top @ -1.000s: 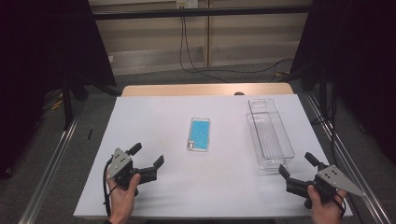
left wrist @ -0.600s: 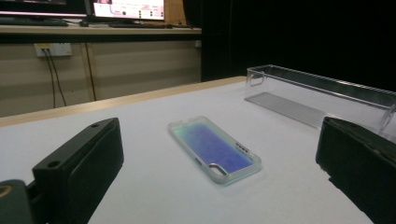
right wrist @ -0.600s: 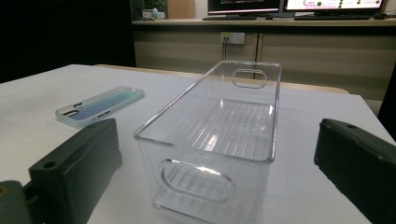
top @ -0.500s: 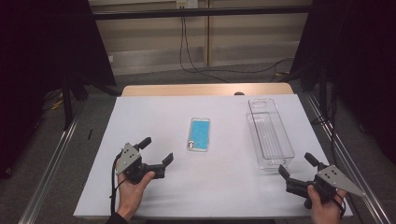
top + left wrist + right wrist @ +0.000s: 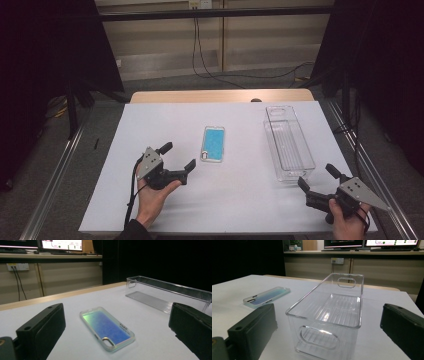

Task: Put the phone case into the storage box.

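Note:
A blue phone case (image 5: 213,143) with a clear rim lies flat at the middle of the white table (image 5: 165,120). My left gripper (image 5: 177,156) hovers just left of it, open, jaws wide and pointed at it. Between those jaws the phone case (image 5: 106,326) lies close ahead. A clear plastic bin (image 5: 288,142), empty, stands lengthwise at the right. My right gripper (image 5: 320,177) sits open at the near end of that bin. The clear plastic bin (image 5: 332,310) stands straight ahead between the right jaws, with the phone case (image 5: 267,297) to its left.
The table's front edge runs just below both hands. Metal rails (image 5: 50,190) flank the table on both sides. A wooden strip (image 5: 220,96) borders the far edge, and cables (image 5: 210,55) hang over the floor behind.
My left gripper has moved right and slightly forward, closing in on the phone case. The right gripper, the case and the bin have stayed put.

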Demonstrator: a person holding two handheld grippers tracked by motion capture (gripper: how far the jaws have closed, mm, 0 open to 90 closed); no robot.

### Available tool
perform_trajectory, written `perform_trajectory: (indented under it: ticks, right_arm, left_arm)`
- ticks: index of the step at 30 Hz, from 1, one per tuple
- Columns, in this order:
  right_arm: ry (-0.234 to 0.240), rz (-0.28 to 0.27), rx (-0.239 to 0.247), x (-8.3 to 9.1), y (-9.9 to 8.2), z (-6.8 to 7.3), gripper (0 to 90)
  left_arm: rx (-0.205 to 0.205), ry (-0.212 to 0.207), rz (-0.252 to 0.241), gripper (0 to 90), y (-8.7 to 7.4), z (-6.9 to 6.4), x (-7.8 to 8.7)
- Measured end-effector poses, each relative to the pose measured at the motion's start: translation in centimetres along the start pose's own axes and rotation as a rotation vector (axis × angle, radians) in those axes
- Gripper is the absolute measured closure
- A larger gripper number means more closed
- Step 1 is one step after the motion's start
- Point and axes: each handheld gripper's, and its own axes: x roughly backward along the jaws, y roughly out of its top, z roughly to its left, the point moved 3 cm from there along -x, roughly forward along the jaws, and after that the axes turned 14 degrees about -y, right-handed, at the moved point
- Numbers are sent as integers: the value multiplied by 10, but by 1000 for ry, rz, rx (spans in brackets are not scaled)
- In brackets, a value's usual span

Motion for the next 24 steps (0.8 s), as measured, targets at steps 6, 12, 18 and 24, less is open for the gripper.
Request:
perform_trajectory:
  ticks: [6,12,18,24]
  right_arm:
    - [1,2,1,0,0,0,0]
    - [3,-1,0,1,0,0,0]
    - [8,0,-1,1,0,0,0]
    - [6,-2,-1,1,0,0,0]
  left_arm:
    - [-1,-12,-14,15,5,0,-15]
    - [-15,-14,-19,17,11,1,-28]
    - [-5,-38,-27,46,15,2,-40]
    - [-22,-23,-15,47,16,6,-50]
